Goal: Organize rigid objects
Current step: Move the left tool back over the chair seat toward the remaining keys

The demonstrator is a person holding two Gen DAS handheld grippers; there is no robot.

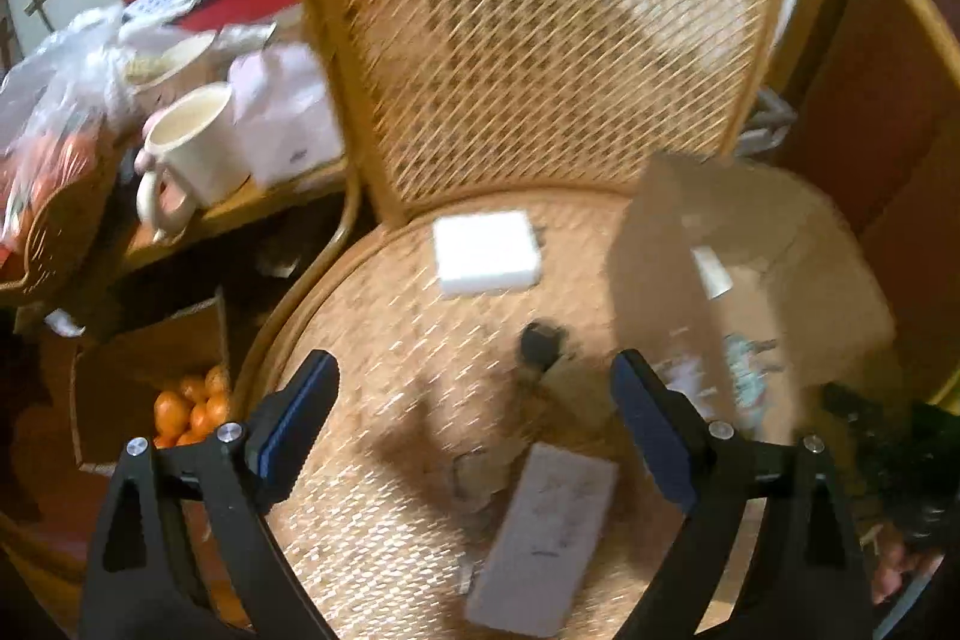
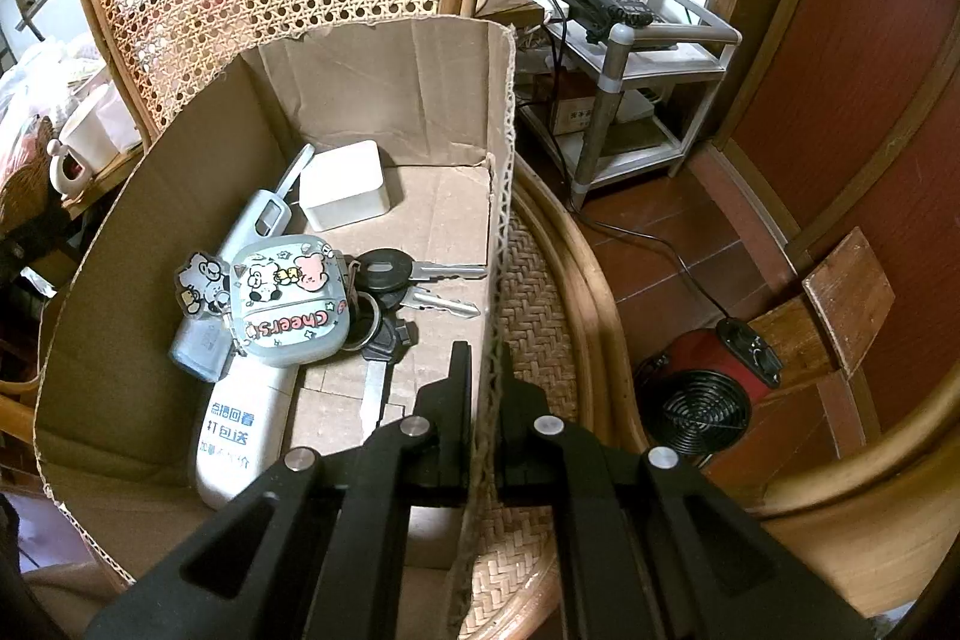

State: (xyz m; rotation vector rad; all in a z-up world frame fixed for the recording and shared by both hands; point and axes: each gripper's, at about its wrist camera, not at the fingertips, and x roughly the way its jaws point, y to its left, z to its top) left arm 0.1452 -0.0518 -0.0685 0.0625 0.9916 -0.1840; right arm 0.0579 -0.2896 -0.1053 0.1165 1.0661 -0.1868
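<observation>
While the right tongs [image 2: 485, 370] pinch the near right wall of the cardboard box [image 2: 384, 100], steadying it on the rattan chair seat [image 1: 372, 340], the left tongs [image 1: 474, 376] hang wide open and empty. Nearest lies a grey slab [image 1: 546, 532], then a small black item [image 1: 540, 343], farthest a white square block [image 1: 486, 253]. Collection is under way; next, close on one piece and carry it right into the box.

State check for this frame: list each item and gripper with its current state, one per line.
left gripper: open, empty, above the chair seat
right gripper: shut on the cardboard box wall
cardboard box: open-topped, on the chair seat
white square box: lying on the seat
keys: inside the cardboard box
white case: closed, inside the box
</observation>
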